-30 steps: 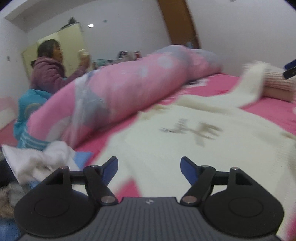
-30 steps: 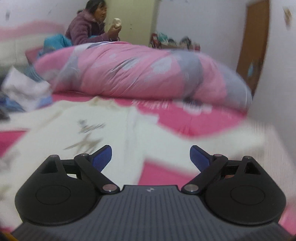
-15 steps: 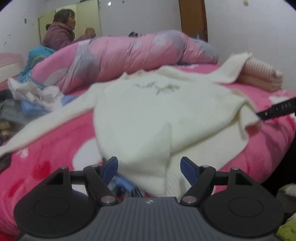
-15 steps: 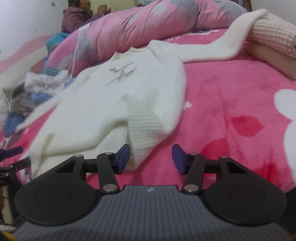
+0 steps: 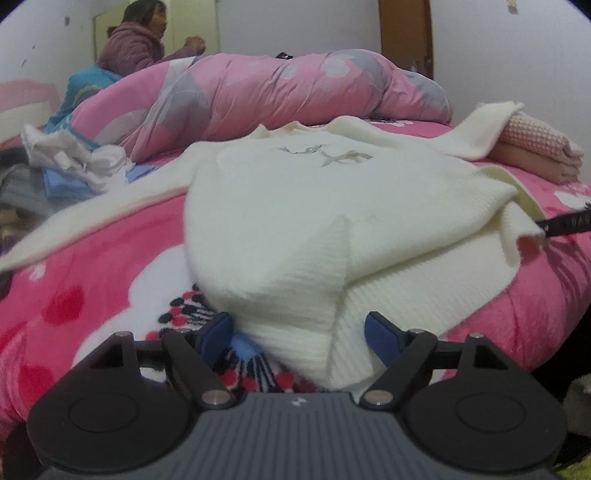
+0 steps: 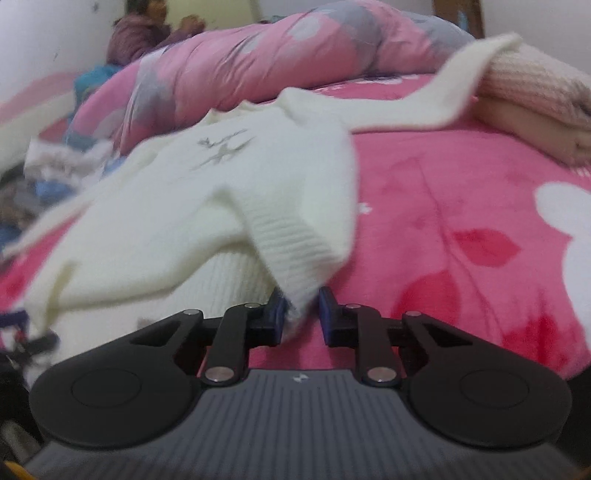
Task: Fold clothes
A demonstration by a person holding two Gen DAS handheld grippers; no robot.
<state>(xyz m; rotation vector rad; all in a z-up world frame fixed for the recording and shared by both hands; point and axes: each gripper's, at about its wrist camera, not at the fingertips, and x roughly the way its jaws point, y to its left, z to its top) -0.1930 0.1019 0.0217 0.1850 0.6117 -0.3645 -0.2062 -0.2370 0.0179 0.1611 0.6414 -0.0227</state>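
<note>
Ribbed cream knit sweater (image 6: 236, 206) hem, right gripper (image 6: 301, 310) fingers closing on it, left gripper (image 5: 299, 332) fingers opening wide.

We are in a home bedroom: a bed (image 5: 92, 295) under a pink flowered blanket, a rolled pink quilt (image 5: 277, 92) lying along its far side, a wardrobe (image 5: 207, 22) and wooden door (image 5: 406, 33) beyond the quilt, and loose laundry (image 5: 74, 162) heaped beside the quilt.

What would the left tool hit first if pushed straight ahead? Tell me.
Probably the cream sweater: its ribbed hem already sits between the opening jaws of the left tool, so it meets knit at once.
</note>
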